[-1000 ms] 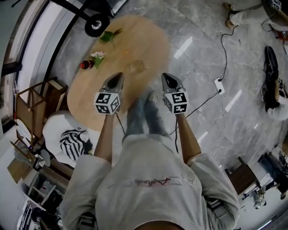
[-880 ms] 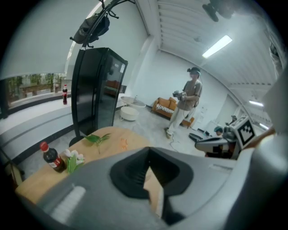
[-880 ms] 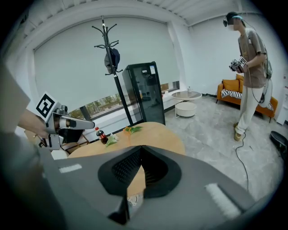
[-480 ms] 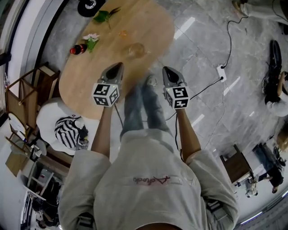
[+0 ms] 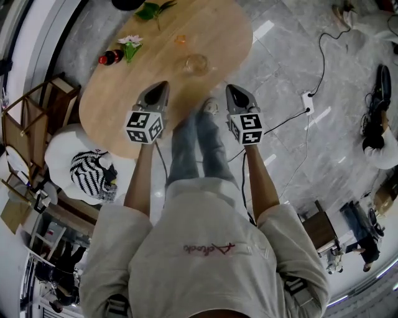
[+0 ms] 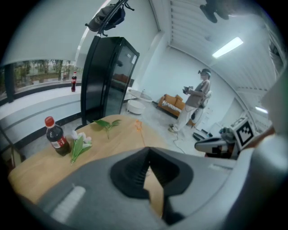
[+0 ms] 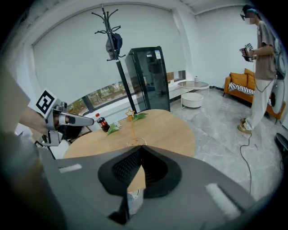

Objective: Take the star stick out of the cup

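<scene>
A bright office lounge with a grey marble floor (image 5: 280, 74), a black glass-door fridge (image 7: 150, 78), a coat stand (image 7: 114, 45) and an orange sofa (image 7: 249, 83); a second person (image 7: 261, 67) stands off to the right of the fingers. In the middle is an oval wooden table (image 5: 112, 99), and the operator stands at its near edge with a gripper in each hand.

The job looks to be at its very start. The star stick (image 7: 132, 121) stands upright in the glass cup (image 7: 136, 143), its orange star well above the rim. Nothing has been lifted, so the approach, the grasp and the pull out of the cup all seem left to do.

The left gripper (image 5: 163, 84) has its jaws pressed together with nothing between them. The right gripper (image 5: 229, 87) is likewise fully closed and empty. Both point out over the table side by side.

From above, the cup (image 5: 196, 64) sits ahead of both sets of fingertips, roughly between them and apart from each. Along the right gripper's jaws (image 7: 141, 147) it lies straight ahead, just beyond the tips. From the left gripper (image 6: 147, 149) only the orange star (image 6: 138, 126) shows past the closed tips, and the cup itself is hidden.

Farther off, to the left of the fingers, stand a cola bottle (image 5: 107, 58) and a white flower (image 5: 130, 43), with a leafy sprig (image 5: 149, 9) beyond.
</scene>
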The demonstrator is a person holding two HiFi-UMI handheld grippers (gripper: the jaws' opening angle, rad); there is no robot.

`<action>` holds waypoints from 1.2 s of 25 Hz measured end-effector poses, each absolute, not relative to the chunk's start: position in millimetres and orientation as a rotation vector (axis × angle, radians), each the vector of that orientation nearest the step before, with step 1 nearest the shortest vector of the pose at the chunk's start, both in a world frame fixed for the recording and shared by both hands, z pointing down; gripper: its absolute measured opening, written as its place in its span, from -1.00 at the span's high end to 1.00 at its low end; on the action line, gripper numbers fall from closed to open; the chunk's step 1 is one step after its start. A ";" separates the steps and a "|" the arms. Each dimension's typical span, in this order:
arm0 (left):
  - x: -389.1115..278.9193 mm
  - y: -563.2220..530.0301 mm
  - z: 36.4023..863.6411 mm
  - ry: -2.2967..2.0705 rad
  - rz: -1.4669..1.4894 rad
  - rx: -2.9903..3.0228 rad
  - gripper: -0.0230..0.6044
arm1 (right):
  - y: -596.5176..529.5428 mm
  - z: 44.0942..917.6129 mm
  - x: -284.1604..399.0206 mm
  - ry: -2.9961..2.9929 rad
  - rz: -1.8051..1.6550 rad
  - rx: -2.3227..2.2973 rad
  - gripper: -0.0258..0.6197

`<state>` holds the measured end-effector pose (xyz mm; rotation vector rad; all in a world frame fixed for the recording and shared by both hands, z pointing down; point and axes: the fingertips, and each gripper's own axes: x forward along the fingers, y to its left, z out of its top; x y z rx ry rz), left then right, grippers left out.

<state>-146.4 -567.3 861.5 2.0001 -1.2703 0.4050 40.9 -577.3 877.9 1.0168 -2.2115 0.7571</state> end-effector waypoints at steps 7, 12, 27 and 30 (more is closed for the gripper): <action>-186.9 -562.1 870.3 -1.342 0.390 1.936 0.94 | -589.9 891.2 -3.7 -2.246 0.726 0.904 0.91; -214.8 -557.8 877.2 -1.380 0.381 1.887 0.94 | -599.9 899.4 -37.2 -2.262 0.706 0.830 0.91; -240.9 -558.4 897.4 -1.384 0.368 1.847 0.94 | -607.9 922.0 -79.3 -2.280 0.675 0.740 0.81; -241.0 -558.6 898.0 -1.379 0.367 1.849 0.94 | -605.0 925.1 -80.9 -2.276 0.677 0.729 0.56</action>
